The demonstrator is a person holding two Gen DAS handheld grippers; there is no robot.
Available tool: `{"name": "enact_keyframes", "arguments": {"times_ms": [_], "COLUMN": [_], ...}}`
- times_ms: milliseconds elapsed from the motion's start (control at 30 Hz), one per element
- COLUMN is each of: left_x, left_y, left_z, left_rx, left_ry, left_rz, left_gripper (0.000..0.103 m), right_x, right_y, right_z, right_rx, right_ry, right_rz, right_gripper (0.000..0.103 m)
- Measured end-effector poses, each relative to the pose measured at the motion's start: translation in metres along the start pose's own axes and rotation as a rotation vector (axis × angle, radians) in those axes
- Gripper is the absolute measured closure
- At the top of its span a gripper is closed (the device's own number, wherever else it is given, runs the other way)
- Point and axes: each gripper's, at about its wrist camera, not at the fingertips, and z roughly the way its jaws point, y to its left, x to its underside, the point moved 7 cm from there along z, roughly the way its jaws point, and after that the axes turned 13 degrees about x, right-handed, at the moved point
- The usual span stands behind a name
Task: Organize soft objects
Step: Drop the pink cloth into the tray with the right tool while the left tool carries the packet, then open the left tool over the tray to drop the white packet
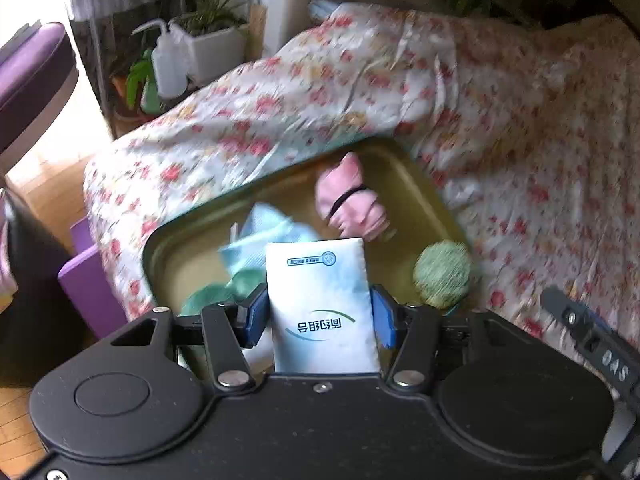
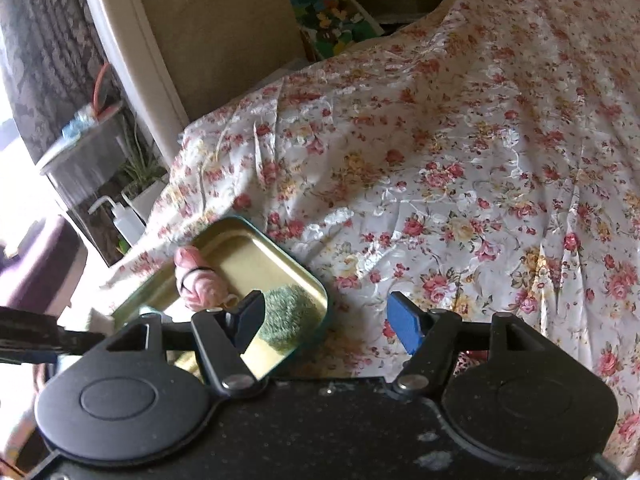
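Left wrist view shows my left gripper (image 1: 320,312) with its blue-padded fingers (image 1: 256,310) closed against both sides of a white tissue pack (image 1: 320,300), which stands upright between them with its printed lettering upside down to me. The pack hangs over the near part of a shallow gold tray (image 1: 420,200) that lies on a floral bedspread (image 1: 520,140). Inside the tray I see a pink cloth bundle (image 1: 350,200) bound with a black band toward the far side, a green fuzzy ball (image 1: 442,274) near the right rim, and a light blue cloth (image 1: 264,236) with something green just beside it on the left, partly hidden behind the pack. Beyond the bed stand a white squeeze bottle (image 1: 168,64) and a potted plant (image 1: 212,36). The view is somewhat blurred.

From the right wrist view, my right gripper (image 2: 334,320) has its fingers (image 2: 406,320) spread wide apart with nothing between them. It hovers at the tray's (image 2: 228,228) right edge, its left finger over the green fuzzy ball (image 2: 288,316), its right finger over the floral bedspread (image 2: 460,160). The pink cloth bundle (image 2: 196,280) lies further in, apart from the ball.
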Motion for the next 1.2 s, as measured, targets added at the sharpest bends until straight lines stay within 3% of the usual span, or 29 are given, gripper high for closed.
{"name": "enact_keyframes", "arguments": {"times_ms": [133, 267, 300, 367, 533, 700, 1033, 1200], "left_x": [-0.007, -0.013, -0.015, -0.020, -0.027, -0.025, -0.016, -0.011], "left_y": [-0.021, -0.036, -0.039, -0.040, -0.039, -0.036, -0.048, -0.059], "left_z": [0.009, 0.019, 0.023, 0.026, 0.026, 0.029, 0.028, 0.018], "left_rx": [0.035, 0.020, 0.014, -0.002, -0.058, -0.055, -0.048, -0.034], "left_ry": [-0.025, -0.047, -0.055, -0.079, -0.131, -0.105, -0.066, -0.073], "left_rz": [0.000, 0.020, 0.019, 0.017, 0.026, 0.000, 0.051, 0.114], "left_gripper": [0.052, 0.050, 0.046, 0.023, 0.023, 0.023, 0.023, 0.022], "right_x": [-0.004, -0.010, -0.011, -0.014, -0.020, -0.028, -0.037, -0.034], "right_y": [-0.003, -0.011, -0.014, -0.021, -0.042, -0.068, -0.112, -0.118], "right_z": [-0.011, -0.015, -0.015, -0.014, -0.013, -0.008, 0.000, 0.003], "right_rx": [0.006, -0.006, -0.012, -0.016, 0.003, 0.005, 0.080, 0.132], "right_ry": [-0.043, -0.055, -0.054, -0.055, -0.072, -0.056, -0.036, -0.041], "right_rz": [-0.007, 0.014, 0.021, 0.043, 0.085, 0.160, 0.237, 0.205], "right_gripper": [0.036, 0.036, 0.036, 0.036, 0.036, 0.035, 0.032, 0.020]}}
